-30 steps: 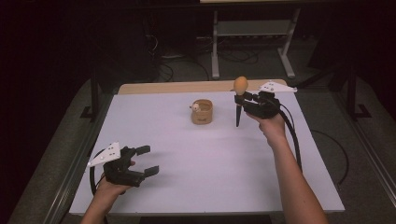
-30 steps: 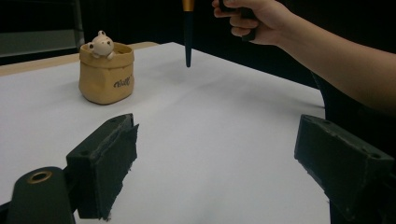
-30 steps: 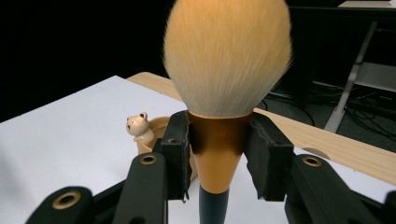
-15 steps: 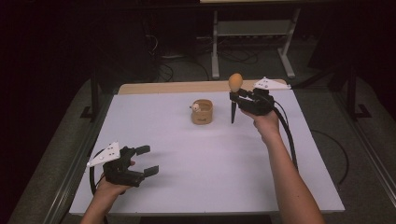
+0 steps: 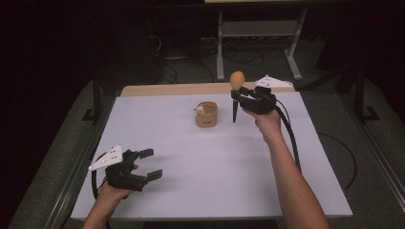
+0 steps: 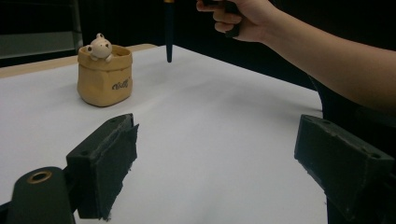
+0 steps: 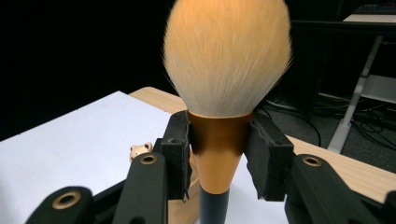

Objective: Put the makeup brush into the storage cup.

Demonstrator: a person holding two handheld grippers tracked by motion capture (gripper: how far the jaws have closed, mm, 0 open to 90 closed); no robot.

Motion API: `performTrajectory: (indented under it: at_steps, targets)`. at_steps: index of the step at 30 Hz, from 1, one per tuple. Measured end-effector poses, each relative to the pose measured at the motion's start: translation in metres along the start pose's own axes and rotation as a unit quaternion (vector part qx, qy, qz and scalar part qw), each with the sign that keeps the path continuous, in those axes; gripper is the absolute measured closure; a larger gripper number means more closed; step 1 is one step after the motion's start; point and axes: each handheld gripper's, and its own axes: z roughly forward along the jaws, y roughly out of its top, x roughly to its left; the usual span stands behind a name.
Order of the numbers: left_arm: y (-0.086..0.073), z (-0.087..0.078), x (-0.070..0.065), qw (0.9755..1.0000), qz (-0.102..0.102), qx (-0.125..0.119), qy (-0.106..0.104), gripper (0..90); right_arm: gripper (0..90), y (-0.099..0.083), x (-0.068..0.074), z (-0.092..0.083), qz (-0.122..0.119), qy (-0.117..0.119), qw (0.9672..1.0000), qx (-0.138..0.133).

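Darkness surrounds the white table (image 5: 191,157) in the high view, with a metal stand (image 5: 258,33) and cables on the floor behind it. We see a small tan pot (image 5: 207,114) with a bear figurine at its rim standing near the far middle of the table. Just right of the pot, the right gripper (image 5: 237,93) holds a makeup brush (image 5: 236,95) upright above the table, bristle head up and dark handle pointing down, its tip clear of the surface. The left gripper (image 5: 148,164) rests at the near left corner, jaws spread and empty.

Left gripper view: we look between two parted black jaws of the left gripper (image 6: 215,163) across bare white table (image 6: 210,121). The pot (image 6: 104,74) stands beyond at left; the brush handle (image 6: 169,30) hangs to its right, under the right hand (image 6: 240,18).

Right gripper view: we see the right gripper (image 7: 218,158) with both pads pressed against the brush's copper ferrule (image 7: 218,144), the pale bristles (image 7: 227,56) fanning above. The bear figurine (image 7: 140,150) peeks out at lower left.
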Motion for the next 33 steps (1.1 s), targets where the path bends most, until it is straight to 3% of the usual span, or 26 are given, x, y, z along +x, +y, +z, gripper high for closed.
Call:
performTrajectory:
  at_steps: [9,33]
  targets:
    - [0.0,0.0,0.0,1.0,-0.002,0.0,0.0,12.6,61.0,0.008,0.004,0.007,-0.01,0.004,0.9999,-0.003]
    - [0.0,-0.001,-0.001,1.0,-0.003,0.0,-0.001,12.6,61.0,0.023,0.015,0.024,-0.009,0.013,0.9998,-0.013]
